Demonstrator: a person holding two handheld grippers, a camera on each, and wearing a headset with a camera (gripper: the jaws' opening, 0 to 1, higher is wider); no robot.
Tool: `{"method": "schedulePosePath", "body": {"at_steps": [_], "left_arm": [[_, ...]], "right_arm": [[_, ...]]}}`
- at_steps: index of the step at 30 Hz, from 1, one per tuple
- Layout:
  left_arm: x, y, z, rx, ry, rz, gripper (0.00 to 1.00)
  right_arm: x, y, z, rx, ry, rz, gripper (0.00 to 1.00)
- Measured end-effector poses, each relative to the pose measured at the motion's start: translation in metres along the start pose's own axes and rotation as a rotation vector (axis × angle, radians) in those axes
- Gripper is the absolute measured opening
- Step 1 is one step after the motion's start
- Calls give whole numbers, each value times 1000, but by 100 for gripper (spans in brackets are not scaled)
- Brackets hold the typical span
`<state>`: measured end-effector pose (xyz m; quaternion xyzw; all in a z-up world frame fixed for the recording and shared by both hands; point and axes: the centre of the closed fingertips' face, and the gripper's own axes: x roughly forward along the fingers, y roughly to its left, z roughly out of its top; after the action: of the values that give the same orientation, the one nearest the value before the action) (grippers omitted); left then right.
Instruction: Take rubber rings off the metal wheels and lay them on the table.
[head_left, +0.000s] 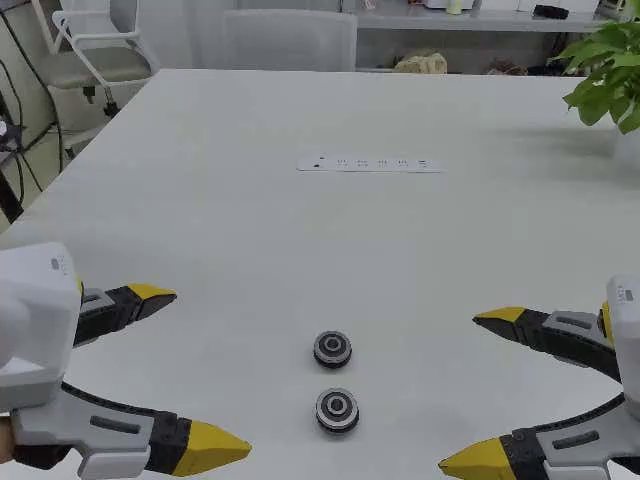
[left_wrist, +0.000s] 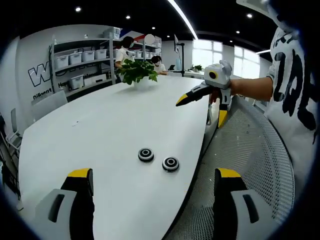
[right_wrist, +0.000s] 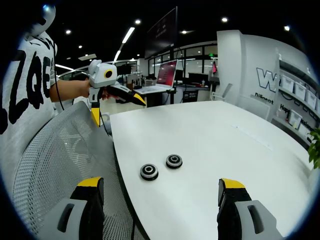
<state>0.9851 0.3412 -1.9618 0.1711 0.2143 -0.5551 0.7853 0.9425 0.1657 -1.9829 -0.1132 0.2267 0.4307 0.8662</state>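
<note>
Two grippers flank the work area in the head view, both held over a white table (head_left: 300, 240).

1. At 8 o'clock in the head view is the left gripper (head_left: 202, 370). Its jaws are released and spread wide, yellow tips well apart, with nothing between them. The right gripper view shows the same unit (right_wrist: 119, 111) at 10 o'clock, beyond the table edge, also spread.

2. At 6 o'clock in the head view, between the two grippers and near the front edge of the table, are the metal wheels. The far wheel (head_left: 332, 349) and the near wheel (head_left: 337, 410) lie flat, just beside each other but not touching. Each carries a dark rubber ring (head_left: 317, 350) seated around its rim. No jaw touches either wheel. In the left gripper view the far wheel (left_wrist: 145, 154) and the near wheel (left_wrist: 170, 163) lie ahead of the jaw tips, toward 12 o'clock. In the right gripper view the near wheel (right_wrist: 149, 171) and the far wheel (right_wrist: 174, 160) lie likewise ahead of the tips.

3. At 4 o'clock in the head view is the right gripper (head_left: 468, 392). Its jaws are released and spread wide, holding nothing. The left gripper view shows it (left_wrist: 200, 113) at 1 o'clock.

4. A white power strip (head_left: 370, 163) lies flat at 12 o'clock from the wheels, well apart from them. A green plant (head_left: 605, 75) stands at 2 o'clock, at the far right of the table.
</note>
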Motion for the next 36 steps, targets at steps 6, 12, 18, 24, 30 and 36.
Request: {"method": "schedulePosePath", "body": {"at_steps": [6,12,18,24,30,36], "left_arm": [[1,0,1,1,3,-3,99],[2,0,2,-1,2,-4,99],[2,-1,4,2,2,-9,99],[1,0,2,-5,3,-6,99],[-1,2,-3,-14,13,2,99],[0,2,-2,-11,10,0,99]], "right_arm": [[0,0,0,-2,4,1,94],[-1,0,-1,-1,11,2,94],[-3,-3,-2,-11,19,-1,94],[-1,-3,-3,-12,23,4,94],[3,-4,-3,-14,22,14,94],[4,-5,-3,-15,20,17,94]]}}
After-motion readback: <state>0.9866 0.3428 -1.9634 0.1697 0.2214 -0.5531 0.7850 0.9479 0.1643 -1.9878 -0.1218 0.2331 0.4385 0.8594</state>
